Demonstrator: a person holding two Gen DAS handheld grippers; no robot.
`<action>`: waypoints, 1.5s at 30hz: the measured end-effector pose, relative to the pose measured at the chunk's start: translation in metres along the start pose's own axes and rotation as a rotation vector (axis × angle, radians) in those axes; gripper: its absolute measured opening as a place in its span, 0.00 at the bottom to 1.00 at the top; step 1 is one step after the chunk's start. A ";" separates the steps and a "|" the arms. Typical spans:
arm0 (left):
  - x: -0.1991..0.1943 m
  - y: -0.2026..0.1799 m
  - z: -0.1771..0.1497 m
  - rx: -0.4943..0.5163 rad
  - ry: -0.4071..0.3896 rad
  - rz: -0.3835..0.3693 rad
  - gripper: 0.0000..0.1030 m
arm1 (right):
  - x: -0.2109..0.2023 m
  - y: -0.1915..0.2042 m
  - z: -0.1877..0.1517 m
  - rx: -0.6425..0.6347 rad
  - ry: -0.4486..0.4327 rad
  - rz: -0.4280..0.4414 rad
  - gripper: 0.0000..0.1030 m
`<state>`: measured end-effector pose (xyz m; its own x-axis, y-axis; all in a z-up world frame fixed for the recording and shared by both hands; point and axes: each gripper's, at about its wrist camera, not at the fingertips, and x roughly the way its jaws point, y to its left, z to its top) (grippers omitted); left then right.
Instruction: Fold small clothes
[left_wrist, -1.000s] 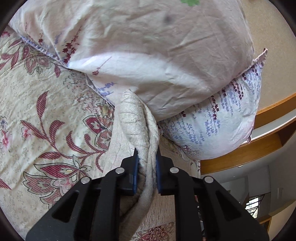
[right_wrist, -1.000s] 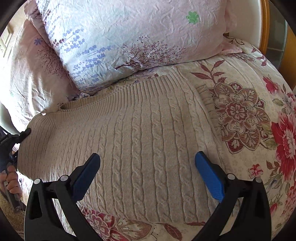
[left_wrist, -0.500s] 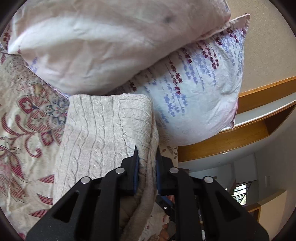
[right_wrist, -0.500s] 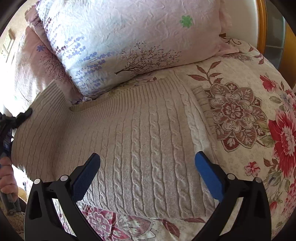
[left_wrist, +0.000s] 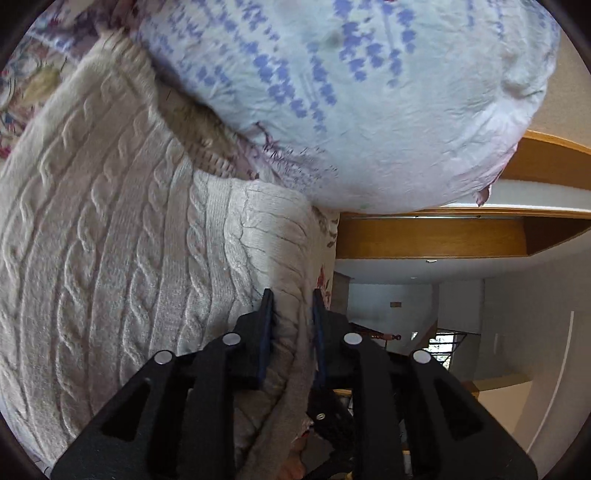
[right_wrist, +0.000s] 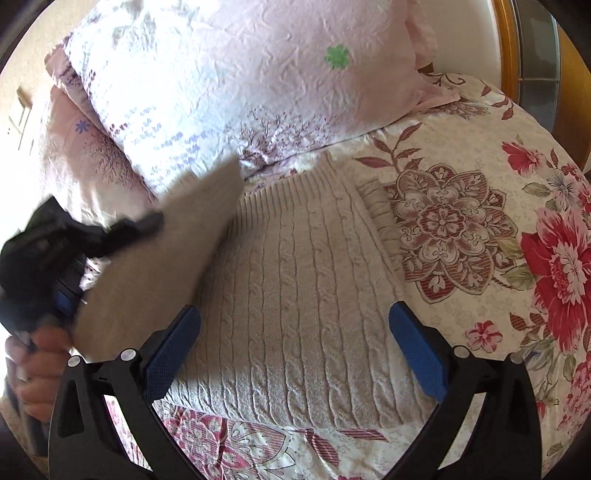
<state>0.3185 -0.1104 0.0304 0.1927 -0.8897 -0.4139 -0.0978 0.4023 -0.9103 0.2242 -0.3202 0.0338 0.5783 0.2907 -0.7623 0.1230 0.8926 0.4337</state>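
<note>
A beige cable-knit sweater (right_wrist: 306, 295) lies on the floral bedspread (right_wrist: 480, 206), its ribbed hem towards the pillows. My left gripper (left_wrist: 291, 306) is shut on the sweater's left edge (left_wrist: 258, 236) and holds that side lifted, so it hangs as a flap (right_wrist: 173, 258) over the body. The left gripper (right_wrist: 66, 240) shows at the left of the right wrist view, in a hand. My right gripper (right_wrist: 295, 343) is wide open and empty, just above the sweater's near part.
Two pale floral pillows (right_wrist: 236, 85) are stacked at the head of the bed, right behind the sweater. A wooden bed frame (right_wrist: 506, 48) runs at the far right. Wooden ledges (left_wrist: 443, 236) and a room show past the bed.
My left gripper has lifted the sweater's left side and carried it up and over towards the middle. The right gripper has stayed open in place.
</note>
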 end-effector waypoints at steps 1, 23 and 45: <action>-0.003 0.005 -0.001 -0.015 0.014 -0.036 0.23 | -0.002 -0.001 0.002 0.007 -0.009 0.014 0.99; -0.098 -0.037 -0.035 0.634 -0.364 0.911 0.78 | 0.052 0.017 0.049 0.090 0.193 0.196 0.49; -0.095 -0.030 -0.040 0.627 -0.340 0.893 0.82 | 0.022 0.047 0.073 -0.099 0.001 0.162 0.15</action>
<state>0.2645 -0.0468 0.0973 0.5627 -0.1655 -0.8099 0.1538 0.9836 -0.0941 0.3018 -0.2968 0.0727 0.5832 0.4339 -0.6868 -0.0516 0.8635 0.5017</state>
